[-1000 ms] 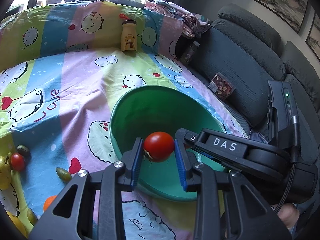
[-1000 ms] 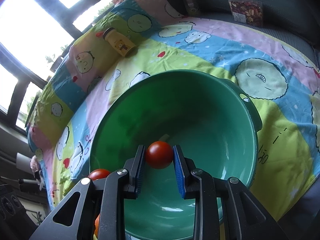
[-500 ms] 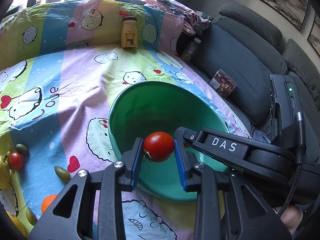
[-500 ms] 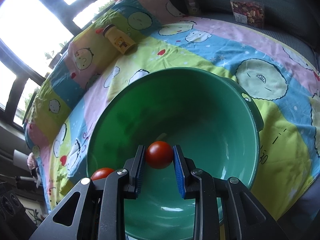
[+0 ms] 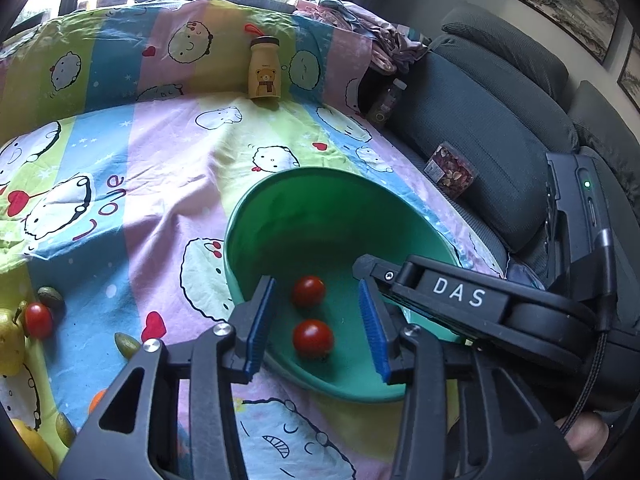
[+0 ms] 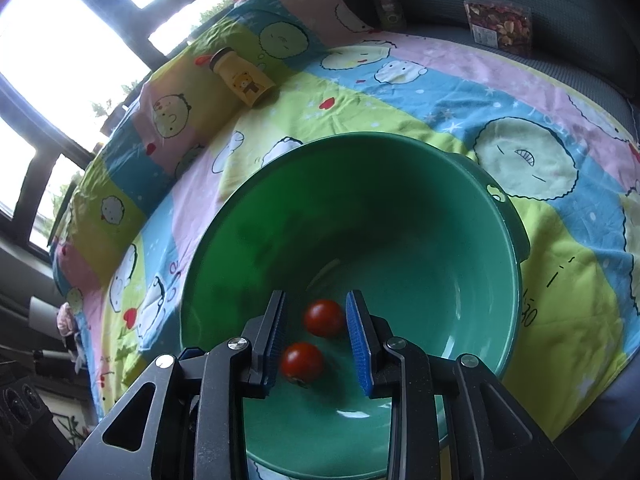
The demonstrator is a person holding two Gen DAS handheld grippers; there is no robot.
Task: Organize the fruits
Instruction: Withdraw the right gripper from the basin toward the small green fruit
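**A:** Now, both pairs of jaws are standing spread with nothing between the pads: the left gripper (image 5: 316,330) and the right gripper (image 6: 316,338) are both hanging over the green basin (image 5: 256,208). Two cherry tomatoes are lying free on its floor, the nearer tomato (image 5: 313,338) and the farther tomato (image 5: 308,291) just beside each other, possibly touching.

**B:** How are they going to handle, in your judgement?

**A:** Light, smooth-skinned and round, so they are likely rolling at the slightest nudge, and thin-skinned enough to split under a hard squeeze. I would be taking one across its widest part, pads on opposite sides, closing gently.

**B:** And what is waiting beyond the basin?

**A:** Only the left wrist view is showing that. Left of the basin, on the cartoon bedsheet (image 5: 168,152), another red tomato (image 5: 38,320) is sitting against a yellow pear (image 5: 10,340), with small green fruits (image 5: 127,345) and an orange fruit (image 5: 98,400) nearby. Farther off behind the basin, a yellow bear bottle (image 5: 265,68) is standing upright.

**B:** What is the right wrist view adding?

**A:** It is looking deep into the basin, showing the handle tab (image 6: 496,194) on its far rim and the whole inner wall, but none of the loose fruit.
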